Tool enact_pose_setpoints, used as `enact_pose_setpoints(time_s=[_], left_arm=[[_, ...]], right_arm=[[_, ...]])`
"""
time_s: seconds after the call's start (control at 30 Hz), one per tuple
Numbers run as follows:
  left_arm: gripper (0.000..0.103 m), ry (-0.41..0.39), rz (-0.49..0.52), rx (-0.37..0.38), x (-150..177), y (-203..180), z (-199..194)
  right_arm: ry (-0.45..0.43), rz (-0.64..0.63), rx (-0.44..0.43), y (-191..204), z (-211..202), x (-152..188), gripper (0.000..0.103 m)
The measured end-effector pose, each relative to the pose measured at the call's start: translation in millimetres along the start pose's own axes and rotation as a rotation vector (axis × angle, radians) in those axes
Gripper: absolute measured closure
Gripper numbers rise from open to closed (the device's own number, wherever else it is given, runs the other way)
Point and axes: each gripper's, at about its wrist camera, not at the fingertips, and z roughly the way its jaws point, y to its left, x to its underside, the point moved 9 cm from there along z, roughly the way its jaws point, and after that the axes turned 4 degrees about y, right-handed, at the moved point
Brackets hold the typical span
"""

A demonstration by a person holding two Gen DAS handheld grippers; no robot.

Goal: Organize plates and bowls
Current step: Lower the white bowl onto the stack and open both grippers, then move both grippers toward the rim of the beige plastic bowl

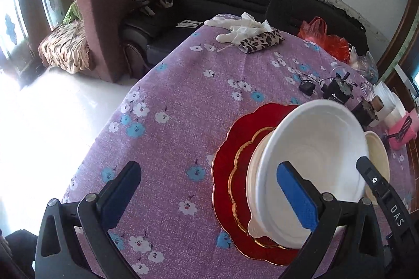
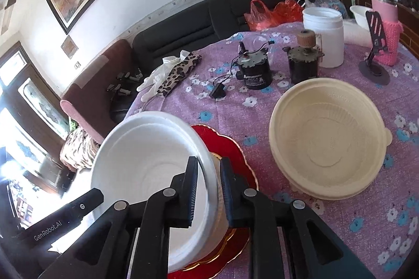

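A white bowl (image 1: 314, 148) (image 2: 146, 161) sits tilted inside a cream bowl (image 1: 258, 161), which rests on two stacked red gold-rimmed plates (image 1: 235, 137) (image 2: 235, 150). My right gripper (image 2: 208, 163) straddles the white bowl's rim, one finger inside and one outside. The pads stand slightly off the rim, so it is open. My left gripper (image 1: 209, 195) is wide open over the tablecloth. Its right finger (image 1: 296, 197) stands in front of the white bowl's near wall with nothing held. A second cream bowl (image 2: 327, 140) (image 1: 377, 156) stands apart on the cloth, right of the stack.
The purple flowered table (image 1: 170, 95) also holds white gloves and a leopard pouch (image 2: 178, 72), two small black motors (image 2: 254, 72), a white jar (image 2: 324, 35), a phone stand (image 2: 374, 67), a pink bottle and red bags. Sofas stand behind the table.
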Motion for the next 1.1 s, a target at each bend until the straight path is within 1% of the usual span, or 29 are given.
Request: enact_pose_setpoints(time_s=[0.03,0.1,0.13,0.2,0.3,0.4,0.47,0.53,0.63,0.73,0.8,0.9,1.0,1.1], left_arm=[[0.0,0.013,0.007,0.0,0.9,-1.3,3.0],[0.0,0.023,-0.004,0.01,2.8,-0.9,6.6],[0.0,0.032,-0.005,0.022,2.7,-1.1,8.7],[0.0,0.026,-0.022,0.021,1.8,2.3,8.6],[0.0,-0.002,-0.056,0.043,-2.2,8.2,-0.6],[0.0,-0.033,-0.052,0.051,-5.4,5.4,-14.0],[0.0,-0.041,-0.035,0.065,-4.5,-3.2,-20.1],[0.0,-0.049,-0.004,0.076,-1.9,-16.4,-25.9],[0.0,-0.058,0.059,0.088,5.1,-42.9,-34.9],[0.0,-0.059,0.099,0.105,13.1,-69.3,-39.8],[0.0,-0.046,0.124,0.113,20.5,-91.5,-39.2],[0.0,-0.007,0.13,0.131,31.6,-118.2,-32.9],[0.0,0.03,0.13,0.131,40.8,-145.6,-24.5],[0.0,0.067,0.129,0.136,50.2,-168.8,-16.7]], right_arm=[[-0.013,-0.014,0.018,-0.2,-2.8,-1.7,0.08],[-0.026,-0.014,0.015,-1.5,-8.4,-5.1,0.07],[-0.036,-0.01,0.011,-2.3,-11.7,-7.3,0.063],[-0.051,-0.007,0.012,-4.0,-16.6,-9.5,0.062],[-0.067,0.001,0.012,-7.5,-22.8,-13.5,0.062],[-0.078,0.035,0.012,-21.8,-31.0,-20.7,0.062],[-0.087,0.074,0.017,-39.5,-39.4,-26.1,0.062],[-0.097,0.107,0.024,-58.6,-49.5,-31.1,0.062],[-0.121,0.15,0.065,-94.5,-67.0,-38.8,0.062],[-0.127,0.194,0.094,-131.5,-79.7,-43.1,0.062],[-0.121,0.213,0.107,-152.0,-85.6,-43.8,0.062],[-0.099,0.214,0.12,-173.9,-90.3,-44.1,0.062],[-0.059,0.23,0.095,-192.4,-89.1,-43.1,0.062],[-0.008,0.272,0.041,-203.9,-78.2,-42.9,0.062]])
